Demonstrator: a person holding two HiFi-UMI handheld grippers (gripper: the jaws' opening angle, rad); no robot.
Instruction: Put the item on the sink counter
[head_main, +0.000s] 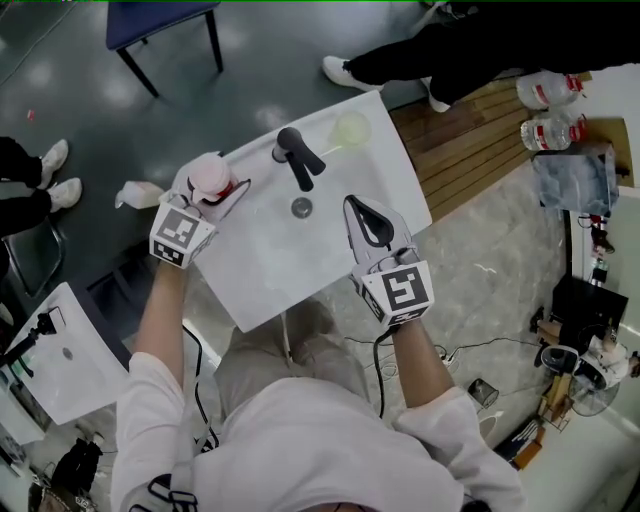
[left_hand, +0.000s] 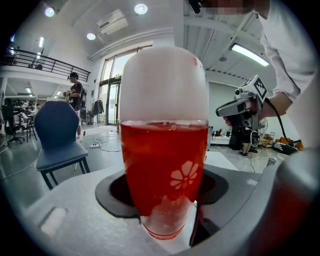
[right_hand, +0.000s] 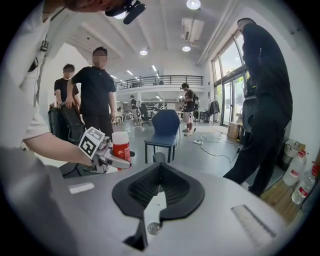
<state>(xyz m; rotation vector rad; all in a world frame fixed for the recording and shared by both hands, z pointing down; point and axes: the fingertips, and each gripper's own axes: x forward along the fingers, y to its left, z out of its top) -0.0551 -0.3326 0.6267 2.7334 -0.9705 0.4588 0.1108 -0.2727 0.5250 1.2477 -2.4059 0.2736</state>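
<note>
A red bottle with a white cap (head_main: 209, 179) and a white flower print (left_hand: 165, 150) sits between the jaws of my left gripper (head_main: 222, 191), which is shut on it. It hangs upright over the left edge of the white sink (head_main: 262, 275). In the right gripper view the same bottle (right_hand: 121, 145) shows at the left, held by the left gripper (right_hand: 106, 156). My right gripper (head_main: 351, 204) hovers over the sink's right side. Its black pads meet at the tips (right_hand: 159, 169) with nothing between them. A black faucet (head_main: 298, 156) and the drain (head_main: 301, 207) lie between the two grippers.
A pale green round thing (head_main: 351, 129) lies on the sink's far corner. A blue chair (head_main: 160, 22) stands beyond, and people's shoes (head_main: 52, 161) and legs (head_main: 400, 62) are nearby. Wooden boards (head_main: 470, 140) with water bottles (head_main: 548, 92) lie at the right. A second sink (head_main: 62, 350) is at the lower left.
</note>
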